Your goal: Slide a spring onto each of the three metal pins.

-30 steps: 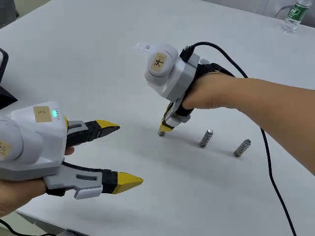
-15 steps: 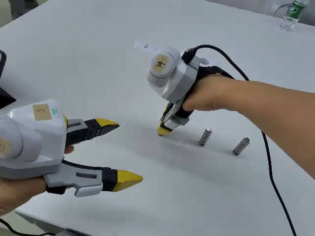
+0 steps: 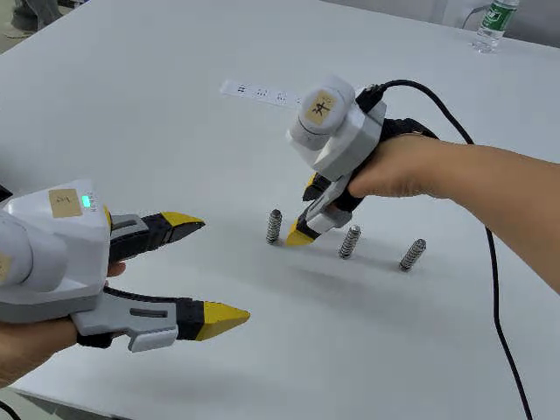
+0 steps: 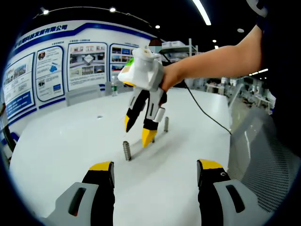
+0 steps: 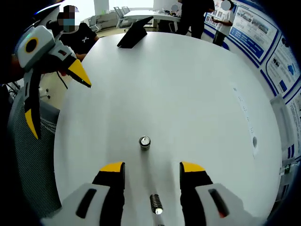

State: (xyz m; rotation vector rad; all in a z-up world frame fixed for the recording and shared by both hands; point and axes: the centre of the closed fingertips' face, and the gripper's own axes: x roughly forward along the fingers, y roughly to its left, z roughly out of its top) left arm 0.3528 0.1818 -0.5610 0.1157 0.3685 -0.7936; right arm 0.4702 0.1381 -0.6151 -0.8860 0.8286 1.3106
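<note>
Three short springs stand upright in a row on the white table point(image 3: 157, 105), each with a metal pin end showing at its top: the left spring point(image 3: 274, 226), the middle spring point(image 3: 350, 241) and the right spring point(image 3: 412, 254). My right gripper point(image 3: 304, 210) hangs open, tips down, between the left and middle springs and holds nothing. Along its own jaws point(image 5: 152, 168) the left spring point(image 5: 145, 142) lies just ahead and the middle spring point(image 5: 156, 203) sits between the fingers. My left gripper point(image 3: 210, 269) is open and empty at the lower left, pointing at the left spring point(image 4: 126, 150) and the right gripper point(image 4: 138, 129).
A white power strip point(image 3: 258, 92) lies behind the springs. A water bottle point(image 3: 494, 22) stands at the far right corner. The right gripper's black cable point(image 3: 490, 262) trails over the table's right side. A dark tablet point(image 5: 134, 32) is propped far off, with people beyond.
My right gripper has let go of the left spring, opened and drawn back to the right. That spring now stands free. The left gripper has held still.
</note>
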